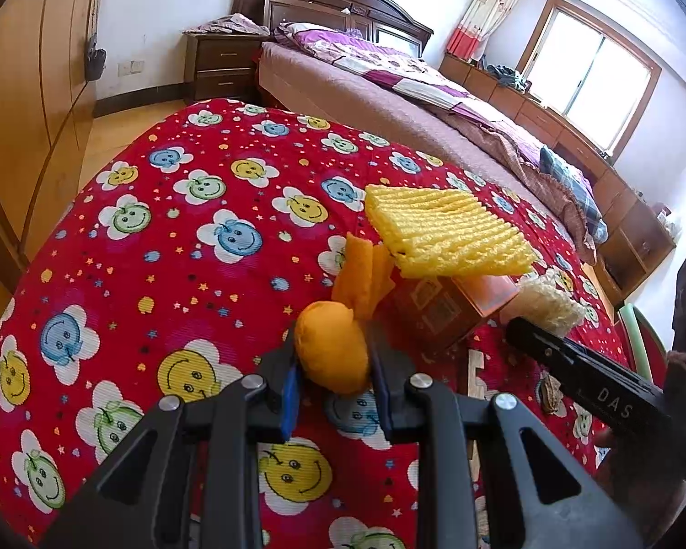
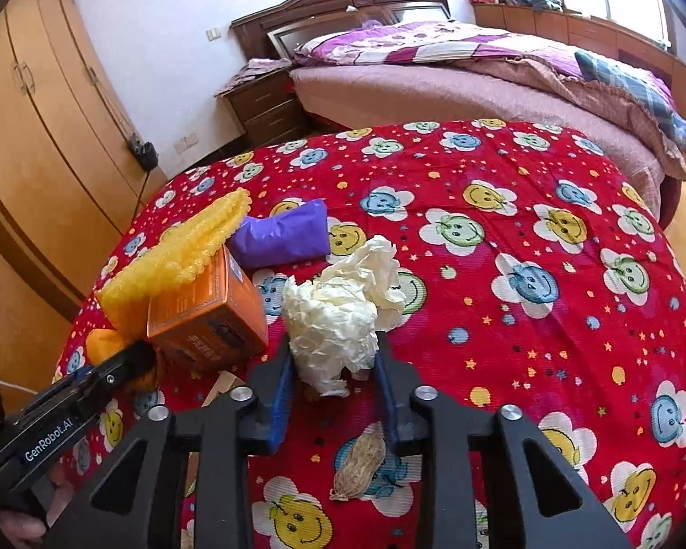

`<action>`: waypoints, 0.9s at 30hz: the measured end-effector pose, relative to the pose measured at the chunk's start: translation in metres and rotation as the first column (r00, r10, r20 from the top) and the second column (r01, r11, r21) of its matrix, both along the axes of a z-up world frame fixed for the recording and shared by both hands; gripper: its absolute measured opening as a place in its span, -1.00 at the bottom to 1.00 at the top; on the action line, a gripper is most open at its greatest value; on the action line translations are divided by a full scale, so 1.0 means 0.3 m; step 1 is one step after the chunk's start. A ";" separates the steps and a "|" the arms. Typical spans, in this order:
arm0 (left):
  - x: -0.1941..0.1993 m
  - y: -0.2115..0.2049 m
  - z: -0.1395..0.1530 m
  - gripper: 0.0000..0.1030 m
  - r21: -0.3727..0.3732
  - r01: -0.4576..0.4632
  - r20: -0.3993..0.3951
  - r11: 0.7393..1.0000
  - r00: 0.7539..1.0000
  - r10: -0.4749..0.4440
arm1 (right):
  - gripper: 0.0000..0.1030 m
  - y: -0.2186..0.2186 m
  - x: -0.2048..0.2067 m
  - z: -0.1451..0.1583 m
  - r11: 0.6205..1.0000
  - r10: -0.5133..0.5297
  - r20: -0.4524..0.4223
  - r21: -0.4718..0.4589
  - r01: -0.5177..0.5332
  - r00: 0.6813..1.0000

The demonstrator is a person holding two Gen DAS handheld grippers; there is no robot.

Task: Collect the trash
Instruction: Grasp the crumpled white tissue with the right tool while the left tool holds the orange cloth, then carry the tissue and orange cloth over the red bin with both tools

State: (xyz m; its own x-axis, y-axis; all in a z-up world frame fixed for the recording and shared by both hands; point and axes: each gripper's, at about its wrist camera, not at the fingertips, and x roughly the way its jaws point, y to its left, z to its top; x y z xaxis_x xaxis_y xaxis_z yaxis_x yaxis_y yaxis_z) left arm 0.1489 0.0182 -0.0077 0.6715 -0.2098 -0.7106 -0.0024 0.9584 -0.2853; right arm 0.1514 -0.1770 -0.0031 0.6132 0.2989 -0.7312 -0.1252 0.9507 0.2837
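My left gripper [image 1: 331, 361] is shut on an orange peel [image 1: 331, 347], just above the red smiley tablecloth [image 1: 160, 238]. More peel strips [image 1: 366, 274] stand just beyond it. My right gripper [image 2: 334, 366] is shut on a crumpled white paper wad [image 2: 338, 315], which also shows in the left wrist view [image 1: 551, 304]. An orange cardboard box [image 2: 210, 315] lies left of the wad with a yellow foam net [image 2: 178, 256] resting on it; both show in the left wrist view, box [image 1: 439, 315] and net [image 1: 448, 233]. A purple bag [image 2: 283, 233] lies behind.
A peanut shell [image 2: 359, 466] lies on the cloth [image 2: 526, 238] under my right gripper. A small wooden piece [image 1: 475, 375] lies by the box. A bed [image 1: 388, 91] stands beyond the table, a wardrobe [image 1: 32, 91] at left, a nightstand [image 1: 219, 64] at the back.
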 end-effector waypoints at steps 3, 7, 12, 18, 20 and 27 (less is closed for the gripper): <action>-0.014 -0.007 0.009 -0.52 0.011 0.004 0.012 1.000 1.000 -0.004 | -0.47 -0.012 -0.018 0.004 1.000 -0.001 -0.001 0.018 0.001 1.000; -0.037 -0.023 0.030 -0.55 0.034 0.009 0.032 0.999 0.999 -0.011 | -0.48 -0.019 -0.060 0.020 1.000 0.009 0.008 0.028 -0.009 1.000; -0.066 -0.015 0.054 -0.57 0.000 0.008 0.037 1.000 0.999 -0.008 | -0.48 -0.038 -0.127 0.055 0.998 0.011 0.028 0.063 -0.013 1.000; -0.112 -0.021 0.090 -0.58 -0.033 0.018 0.051 0.999 0.999 -0.016 | -0.48 -0.065 -0.219 0.100 0.996 0.002 0.059 0.090 -0.008 0.998; -0.131 -0.025 0.105 -0.58 -0.050 0.028 0.057 0.998 0.998 -0.025 | -0.48 -0.076 -0.248 0.112 0.995 -0.003 0.066 0.101 -0.003 0.998; -0.192 -0.059 0.150 -0.58 -0.062 0.069 0.089 0.996 0.994 -0.063 | -0.48 -0.126 -0.345 0.143 0.992 -0.033 0.086 0.125 0.023 0.996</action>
